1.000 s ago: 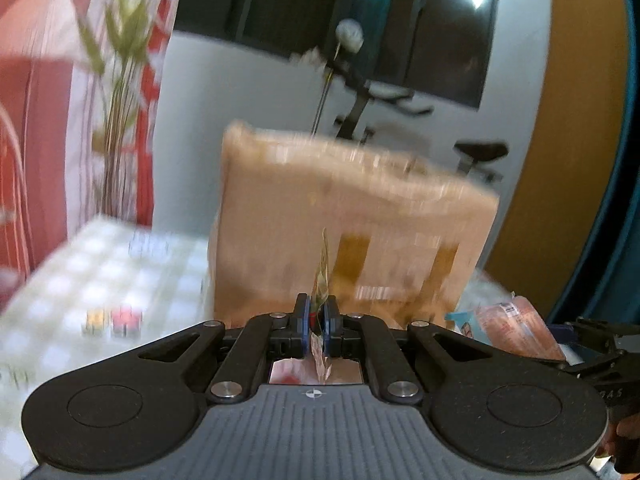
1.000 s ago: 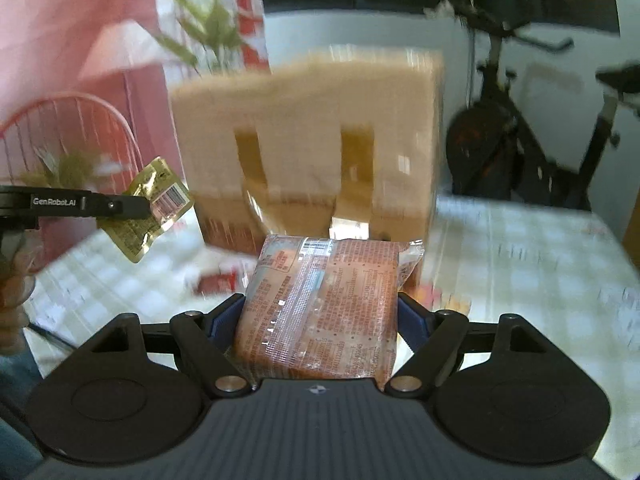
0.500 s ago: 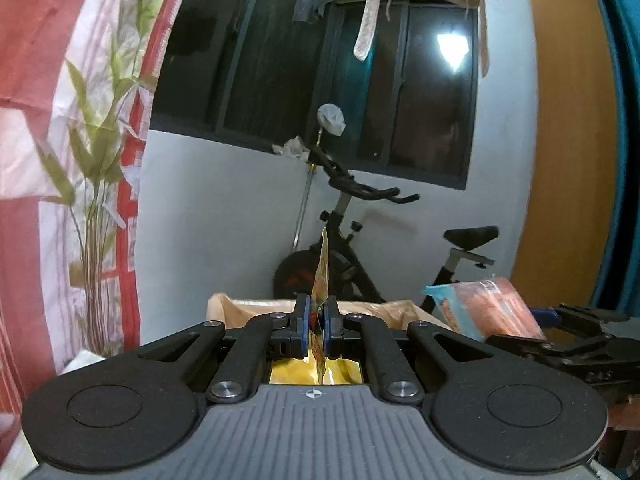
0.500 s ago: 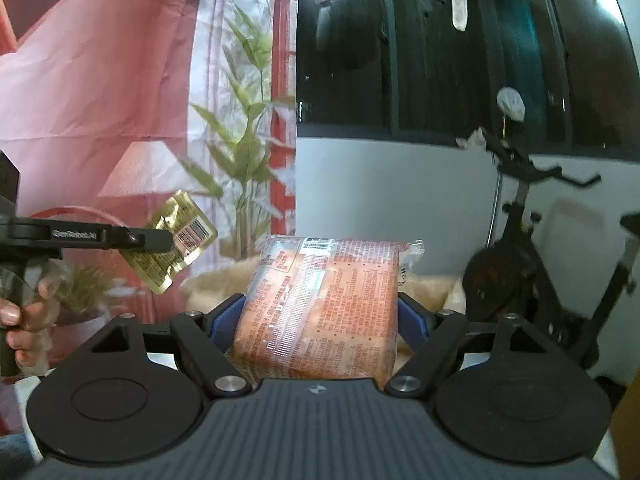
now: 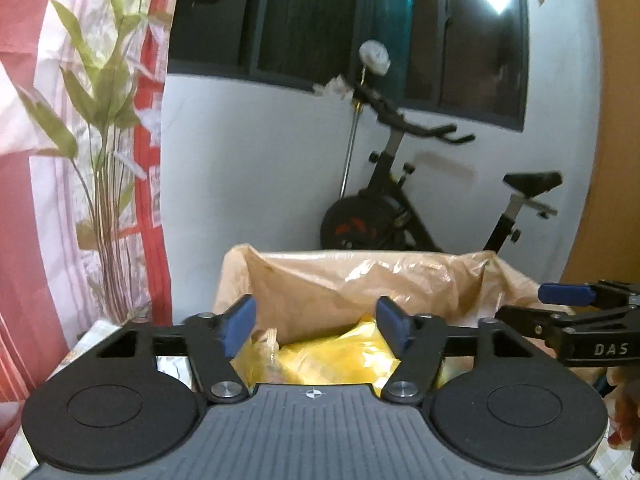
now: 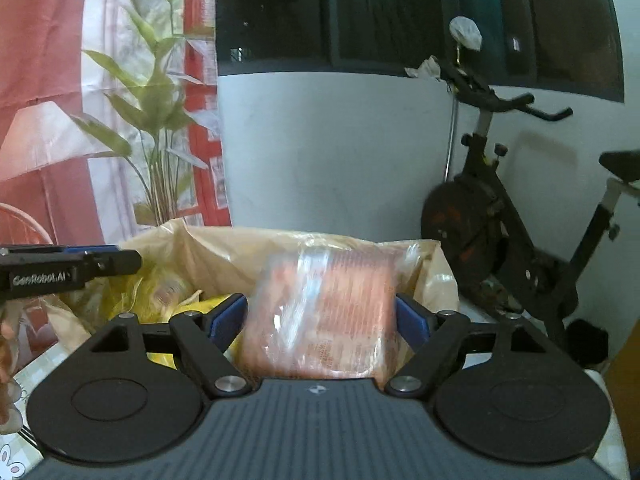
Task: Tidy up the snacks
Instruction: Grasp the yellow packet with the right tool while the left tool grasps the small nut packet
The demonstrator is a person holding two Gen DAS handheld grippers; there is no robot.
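Both grippers hang over a cardboard box (image 5: 400, 280) lined with a tan plastic bag, yellow packets (image 5: 332, 360) lying inside it. The left gripper (image 5: 316, 322) has its blue pads spread and its jaws are opening, with nothing between them; only the box contents show beyond. The right gripper (image 6: 320, 320) frames an orange snack pack (image 6: 320, 312) standing upright between its pads; its jaws are opening and a slim gap shows at the left pad, so the blurred pack looks released above the box. An exercise bike (image 5: 420, 208) stands behind.
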